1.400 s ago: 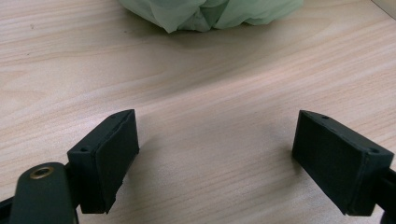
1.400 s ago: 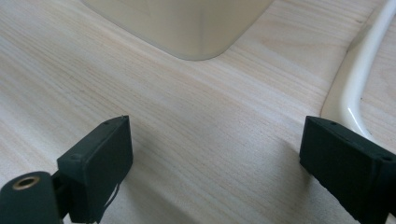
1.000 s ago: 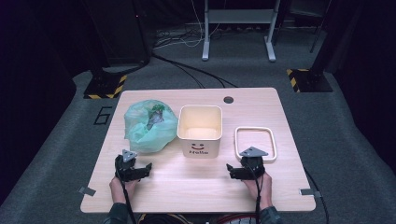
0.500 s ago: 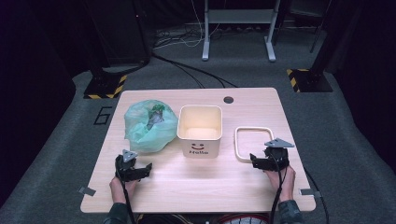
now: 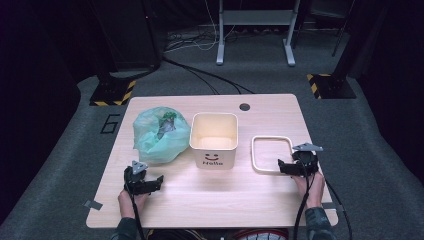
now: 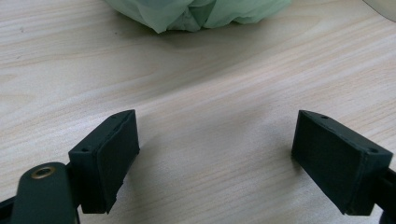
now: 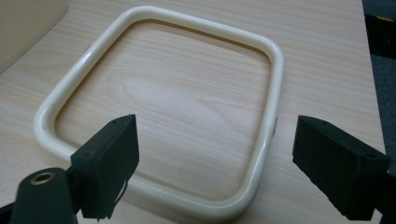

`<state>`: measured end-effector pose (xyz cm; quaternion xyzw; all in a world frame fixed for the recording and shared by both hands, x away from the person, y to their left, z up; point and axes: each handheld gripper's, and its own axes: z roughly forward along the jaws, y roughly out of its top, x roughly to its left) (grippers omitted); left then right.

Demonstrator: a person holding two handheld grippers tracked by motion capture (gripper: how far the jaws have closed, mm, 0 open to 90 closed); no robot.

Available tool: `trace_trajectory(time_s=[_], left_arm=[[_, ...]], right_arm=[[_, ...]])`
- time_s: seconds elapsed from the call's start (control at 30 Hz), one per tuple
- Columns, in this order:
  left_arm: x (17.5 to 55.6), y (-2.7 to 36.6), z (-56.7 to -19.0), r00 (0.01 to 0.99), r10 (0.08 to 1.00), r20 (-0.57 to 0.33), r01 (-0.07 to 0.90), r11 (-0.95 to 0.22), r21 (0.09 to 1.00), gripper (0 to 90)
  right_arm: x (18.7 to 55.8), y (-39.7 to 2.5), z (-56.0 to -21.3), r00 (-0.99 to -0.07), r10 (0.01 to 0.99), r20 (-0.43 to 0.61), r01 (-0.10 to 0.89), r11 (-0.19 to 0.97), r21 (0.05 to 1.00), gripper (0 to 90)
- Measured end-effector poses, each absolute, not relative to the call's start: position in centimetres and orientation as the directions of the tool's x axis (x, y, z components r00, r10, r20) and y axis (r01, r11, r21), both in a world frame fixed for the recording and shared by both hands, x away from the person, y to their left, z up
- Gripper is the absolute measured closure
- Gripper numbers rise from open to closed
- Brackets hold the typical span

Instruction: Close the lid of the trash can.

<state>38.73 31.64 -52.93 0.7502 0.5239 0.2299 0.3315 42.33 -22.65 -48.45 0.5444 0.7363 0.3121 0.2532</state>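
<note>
The wooden table (image 5: 210, 200) carries everything, with dark carpet around it. On its far left lies a crumpled green bag (image 5: 161, 135), and the left gripper view shows its thin, folded plastic close up at the far edge of the frame (image 6: 196, 14), a texture the high view blurs. At the centre stands a cream square bin (image 5: 214, 140), open at the top, with a smiling face and a word printed on its near wall. The right gripper view catches just a corner of that bin (image 7: 28, 28).

To the right of the bin lies a cream ring frame (image 5: 271, 154), flat on the table. It is a rounded square of smooth tube, glossy, with bare wood showing through its middle; being square, it has no long axis, and its sides run roughly in line with the table edges. The right gripper view shows its sheen and rounded corners (image 7: 273, 93).

The right gripper (image 5: 286, 167) sits at the frame's near right corner, its jaws spread wide astride that corner's tube, gripping nothing (image 7: 210, 172). The left gripper (image 5: 156, 181) rests near the bag, jaws likewise spread over bare wood (image 6: 215, 163).
</note>
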Motion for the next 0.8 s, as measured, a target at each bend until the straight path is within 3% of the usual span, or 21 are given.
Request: trace_trajectory(time_s=[0.43,0.8], left_arm=[[38.7,31.6,-52.9,0.346,0.938,-0.003,0.634,-0.231,0.738,14.3],[38.7,31.6,-52.9,0.347,0.938,-0.002,0.633,-0.232,0.738,14.3]], right_arm=[[45.4,-24.2,-49.7,-0.238,0.971,-0.012,0.716,0.184,0.673,9.4],[46.7,-24.7,-50.2,-0.22,0.975,-0.015,0.733,0.175,0.657,31.1]])
